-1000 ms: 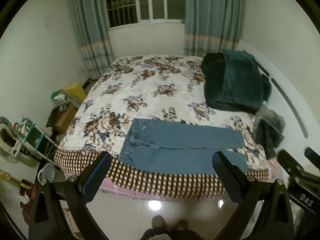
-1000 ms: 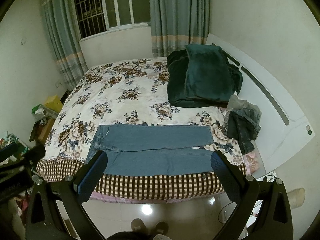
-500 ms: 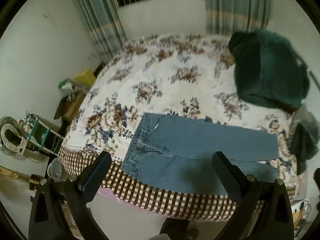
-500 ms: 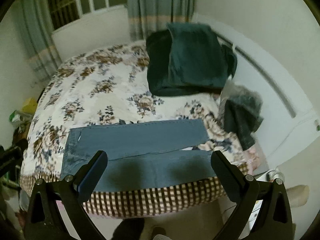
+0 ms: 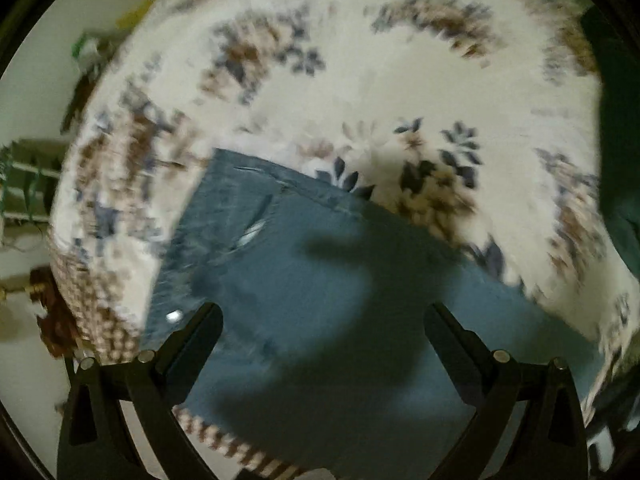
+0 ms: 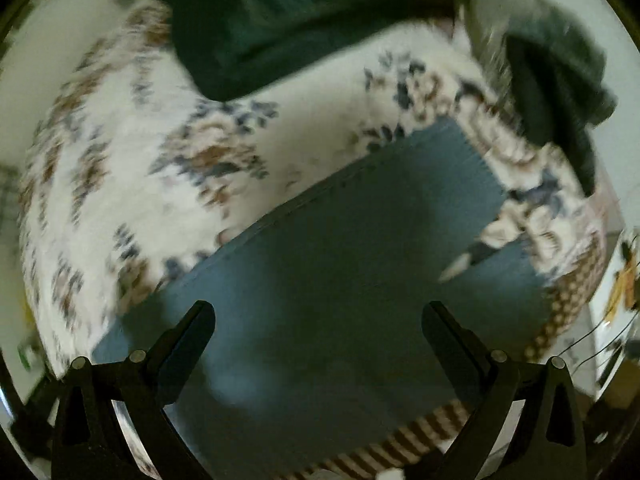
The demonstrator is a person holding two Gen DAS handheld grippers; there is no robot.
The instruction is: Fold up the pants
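Blue jeans (image 5: 320, 288) lie flat along the near edge of a floral bed. The left wrist view shows the waist end with a pocket at the left. The right wrist view shows the two legs (image 6: 360, 248) with their hems at the right. My left gripper (image 5: 322, 332) is open and empty above the hip area. My right gripper (image 6: 318, 332) is open and empty above the legs. Both views are blurred by motion.
The floral bedspread (image 5: 400, 80) covers the bed, with a checked border (image 6: 560, 312) at its near edge. A dark green folded blanket (image 6: 300, 20) lies at the far side. A dark grey garment pile (image 6: 560, 80) sits by the leg hems.
Both grippers have moved forward and down from standing height to close above the jeans. The jeans have not moved. Both grippers stay open.
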